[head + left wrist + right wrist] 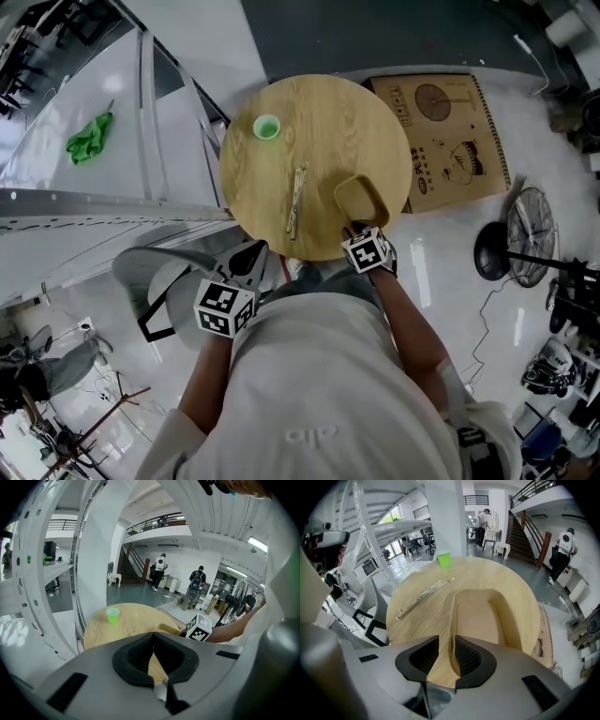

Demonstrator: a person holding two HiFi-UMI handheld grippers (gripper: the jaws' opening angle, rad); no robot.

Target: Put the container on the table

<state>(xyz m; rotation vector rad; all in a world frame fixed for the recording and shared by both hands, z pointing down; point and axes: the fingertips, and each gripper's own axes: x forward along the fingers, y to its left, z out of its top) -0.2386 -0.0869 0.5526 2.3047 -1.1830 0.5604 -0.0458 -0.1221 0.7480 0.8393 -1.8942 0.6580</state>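
Observation:
A shallow wooden container (361,200) (480,616) rests flat on the round wooden table (319,122), close to its near right edge. My right gripper (356,228) (440,641) stands open at the container's near rim. The rim's left corner lies between the jaws, and no pad presses on it. My left gripper (251,258) (153,637) hangs shut and empty just off the table's near left edge. From the left gripper view I see the container (168,627) beside the right gripper's marker cube.
On the table a small green cup (266,127) (444,559) stands at the far left, and a long wrapped stick (296,202) (424,597) lies in the middle. A printed cardboard sheet (450,141) and a floor fan (525,239) are on the right. A grey chair (159,281) is by my left.

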